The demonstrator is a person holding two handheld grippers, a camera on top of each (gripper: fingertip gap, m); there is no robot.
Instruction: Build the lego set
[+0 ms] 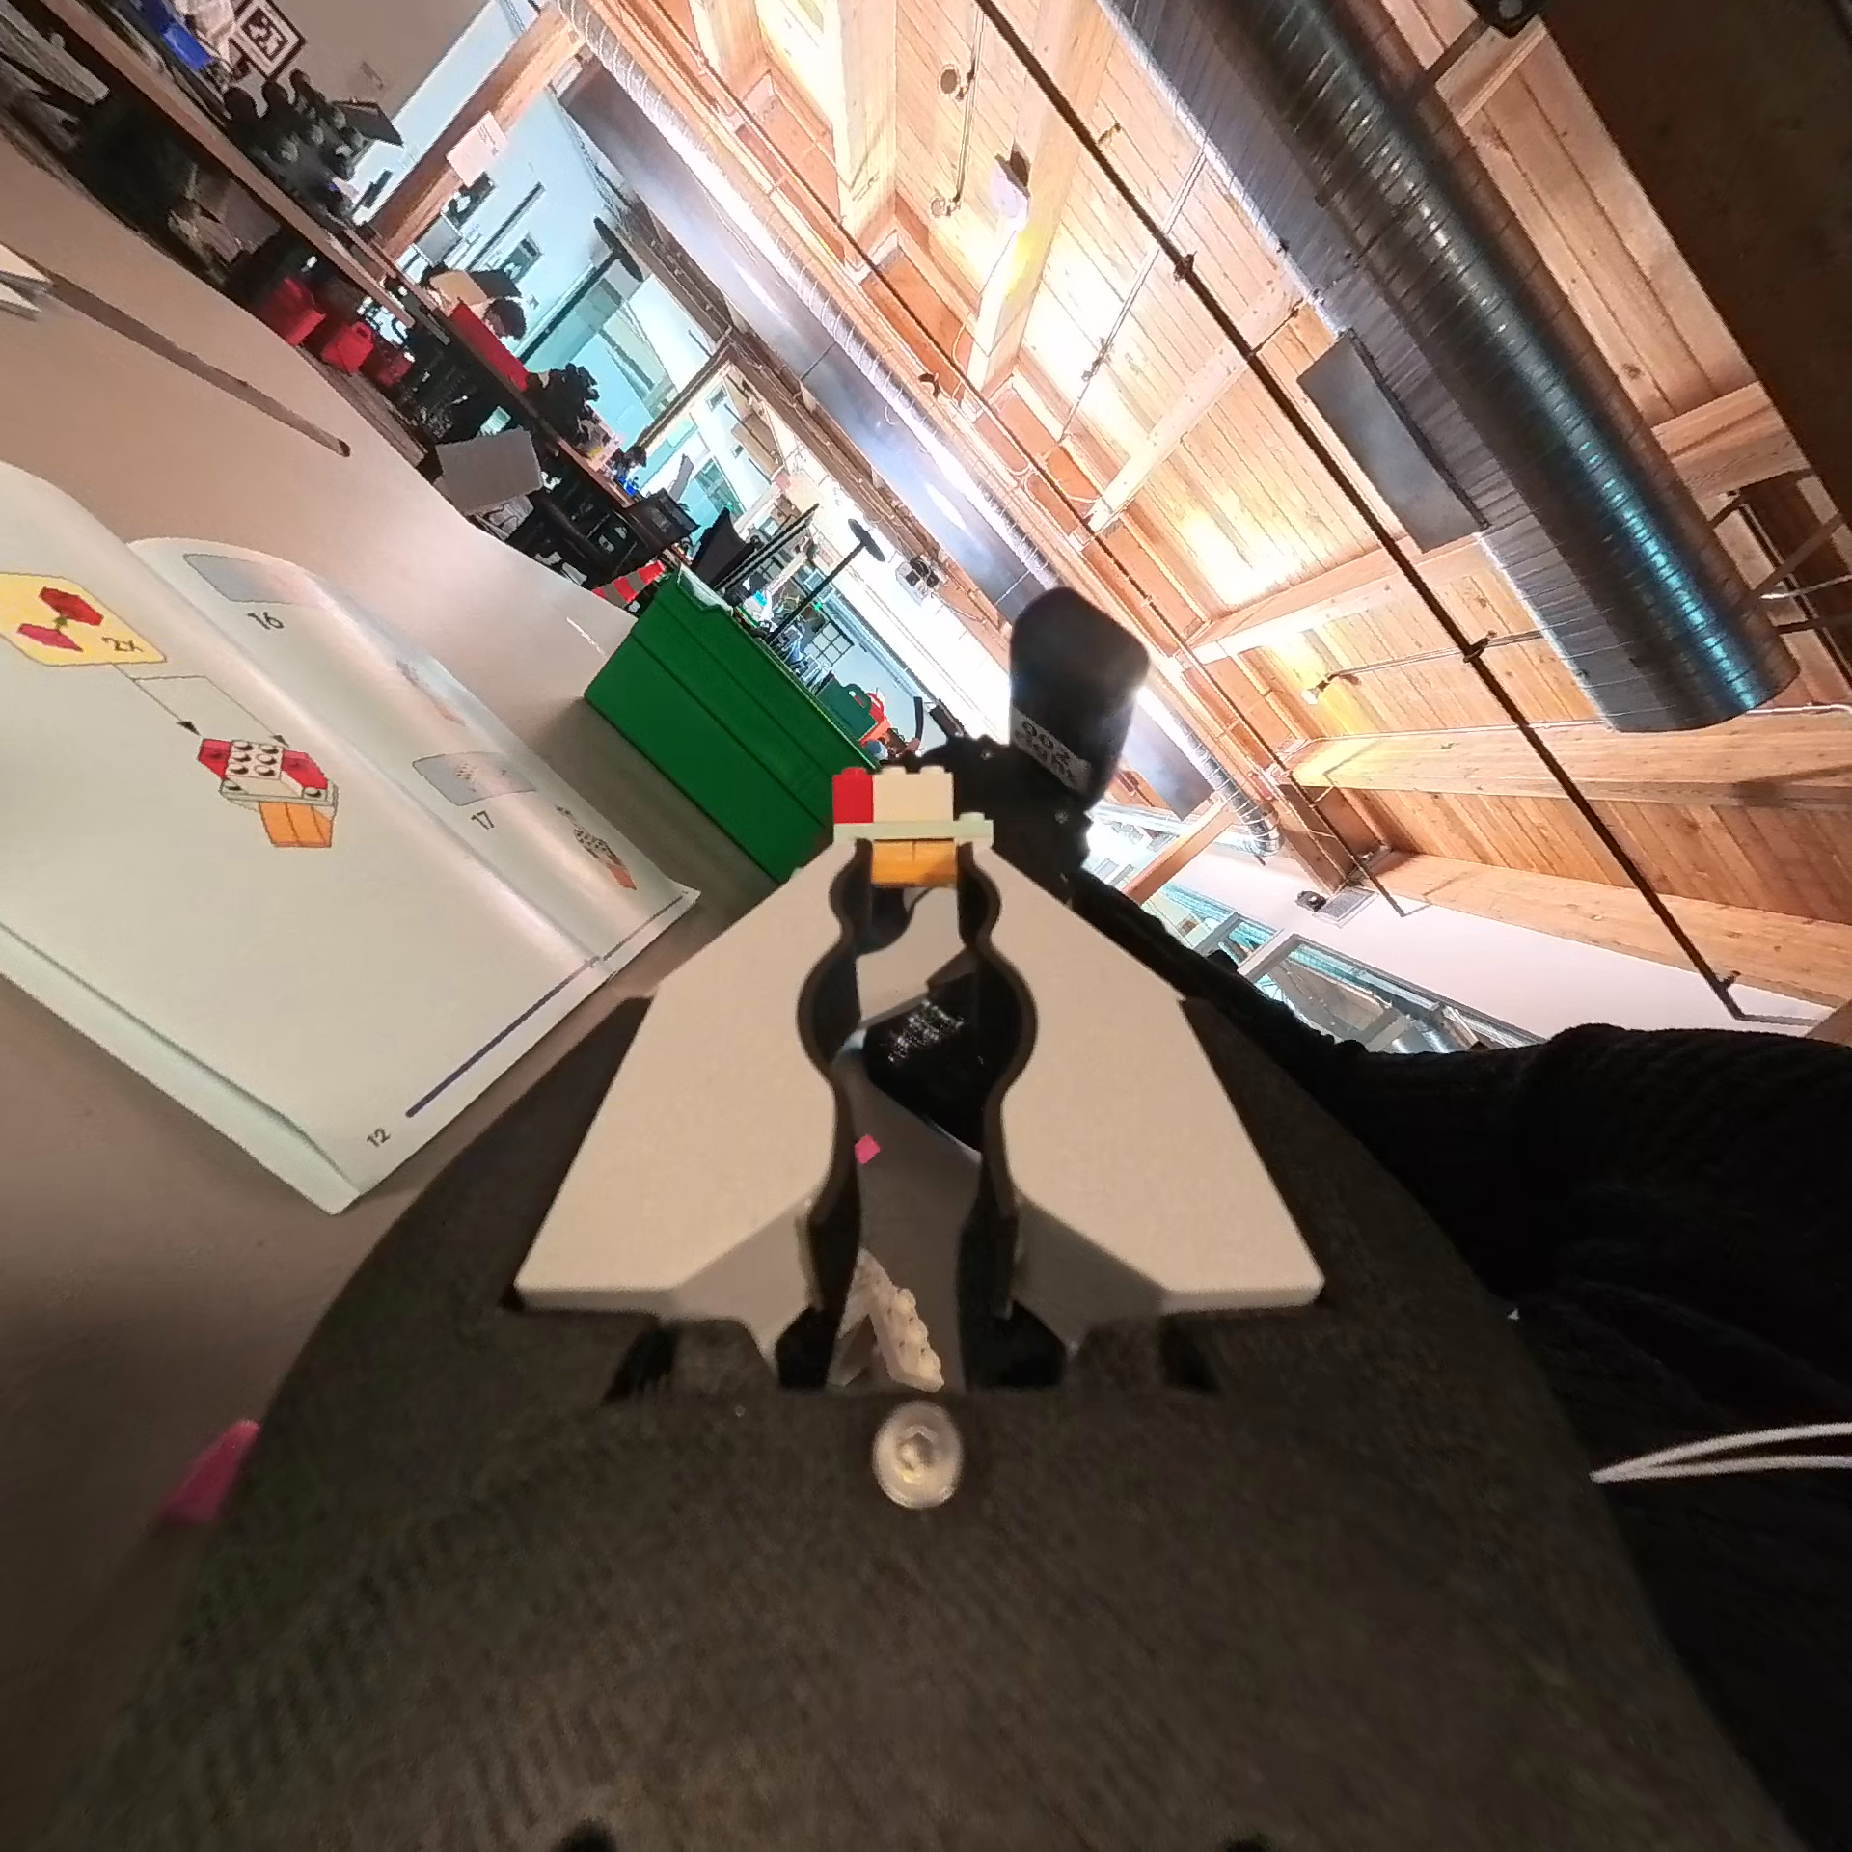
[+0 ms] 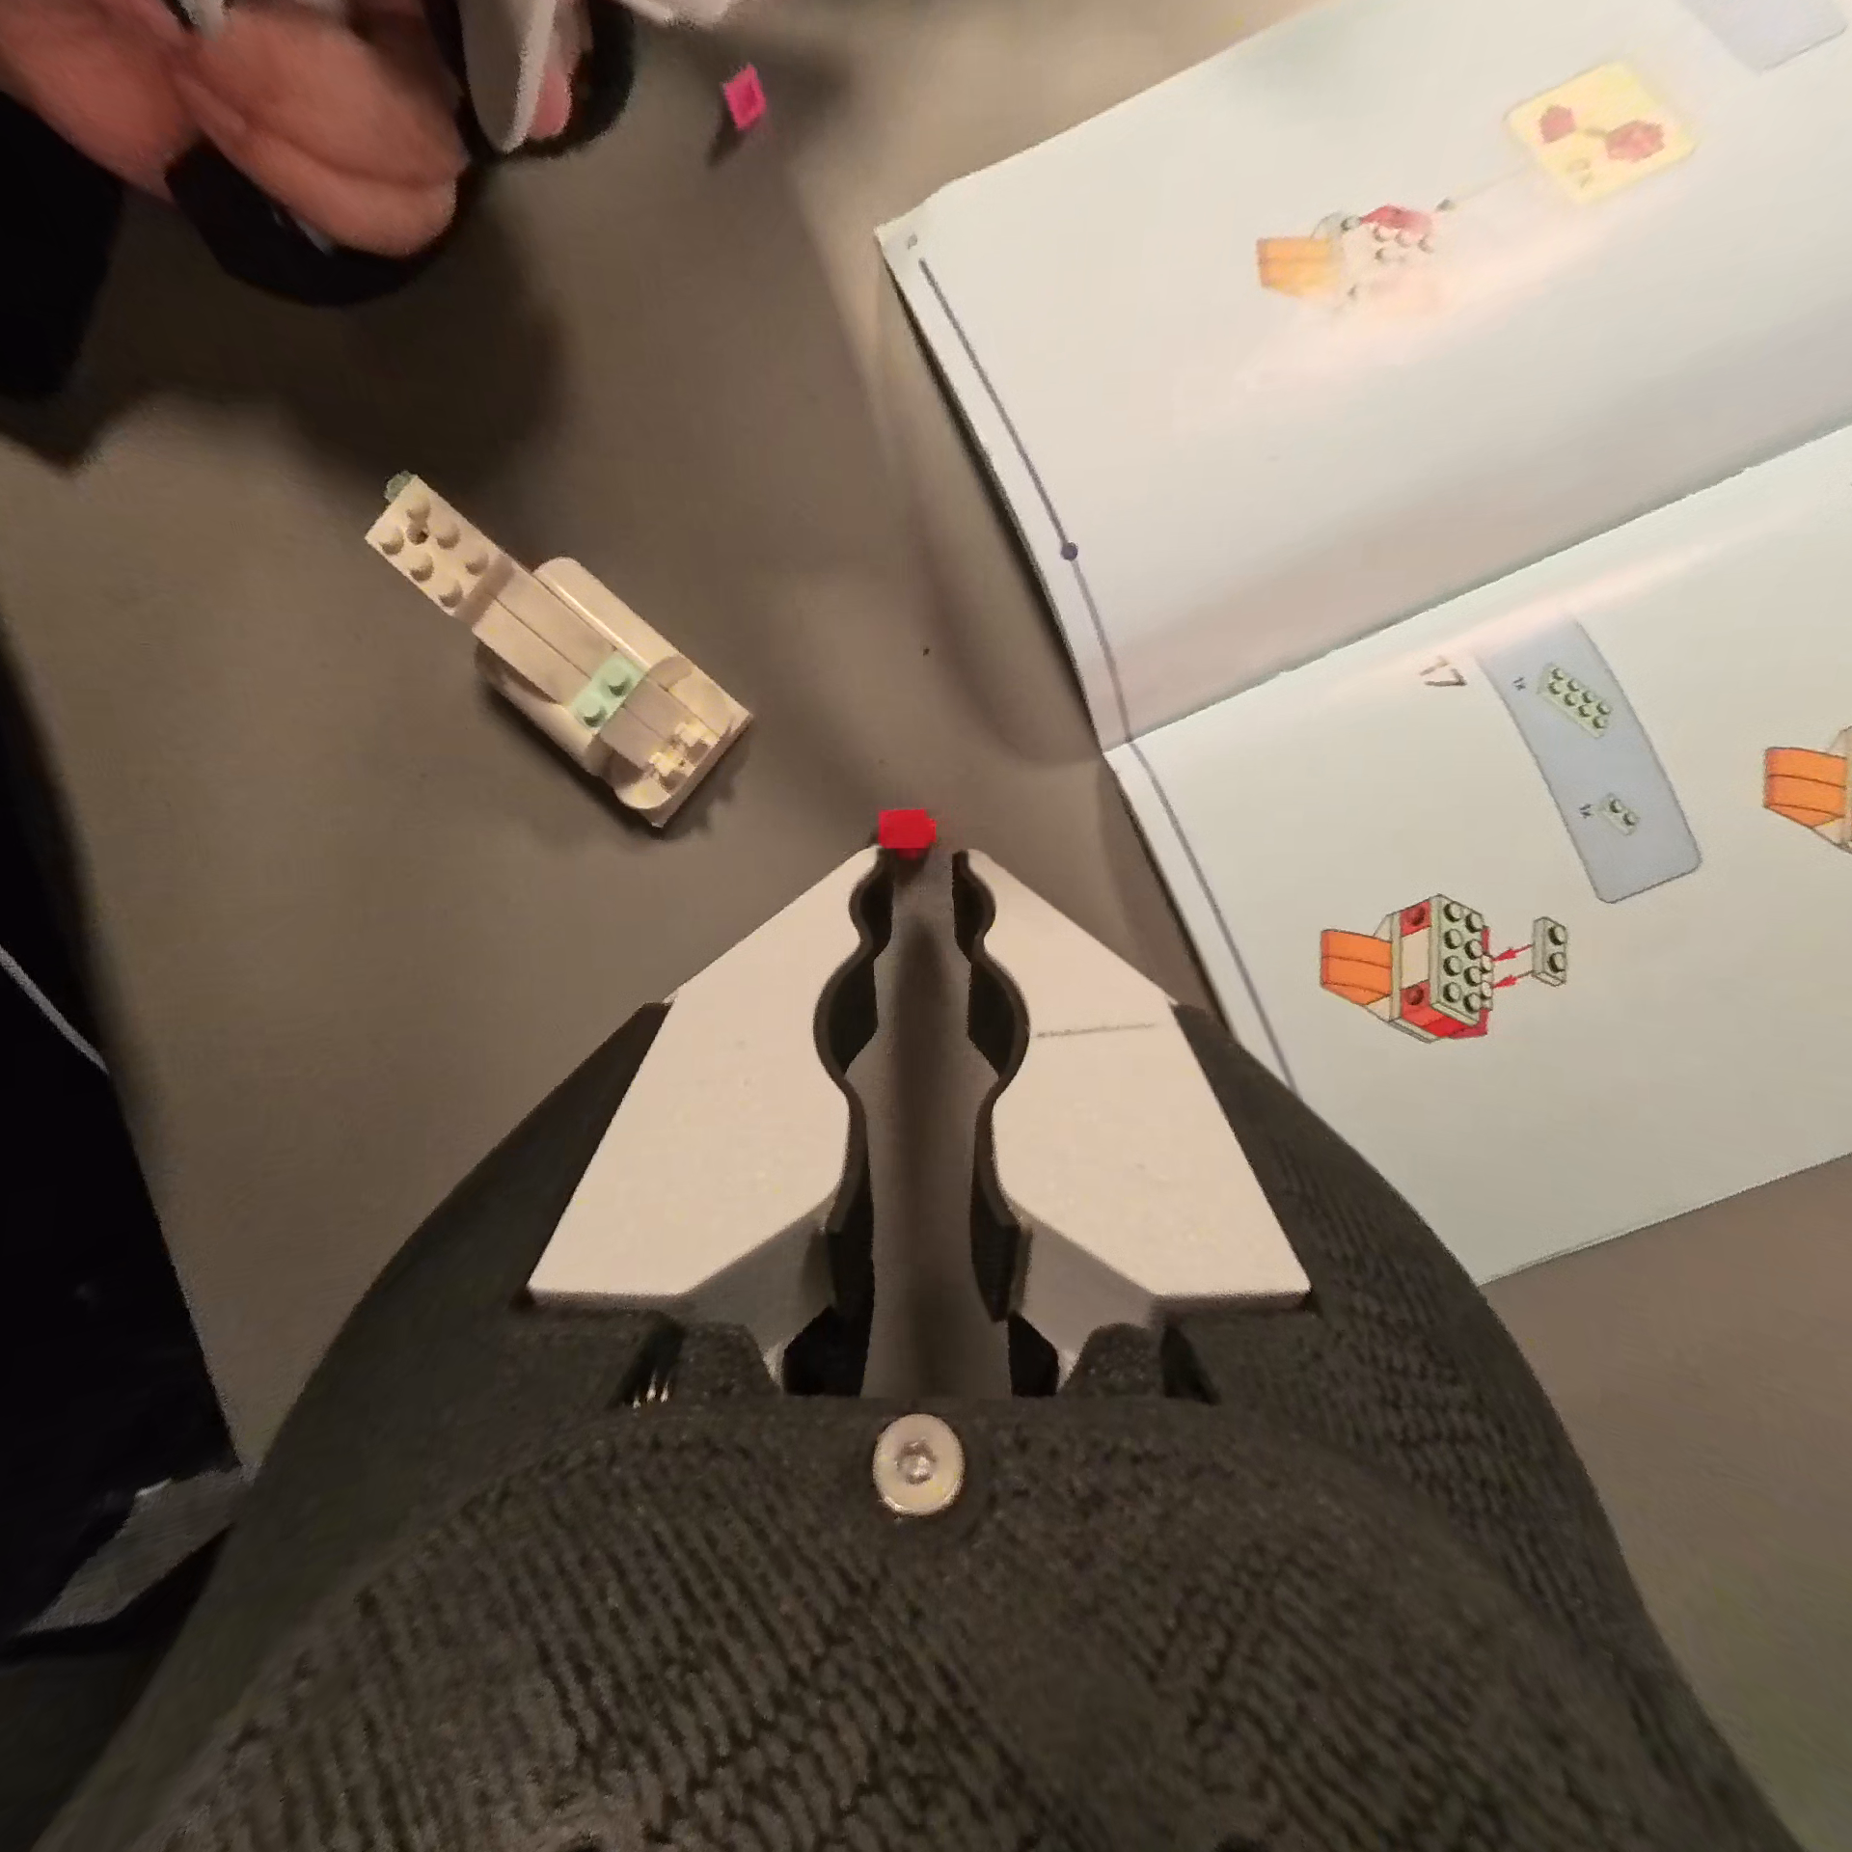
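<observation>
Lego assembly [image 1: 910, 824] is pinched at the left gripper [image 1: 910, 870] tips, raised above the table.
A small red brick [image 2: 905, 834] is seen just past the slightly parted right gripper [image 2: 920, 864], touching its left fingertip [image 2: 870, 868]; a white build [image 2: 561, 651] is left nearby on the table [image 2: 301, 902].

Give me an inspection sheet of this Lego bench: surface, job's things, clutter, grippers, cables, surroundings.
Surface: matte grey tabletop, flat.
Job's things: small orange, white and red brick assembly in the left gripper; tiny red brick at the right gripper tips; cream and pale-green brick sub-build lying on the table; open paper instruction booklet.
Clutter: loose pink brick; green plastic bin.
Grippers: left shut on the assembly; right slightly parted, red brick at one fingertip, grasp unclear.
Cables: thin white cable.
Surroundings: wooden ceiling with metal duct; person's hand.
</observation>
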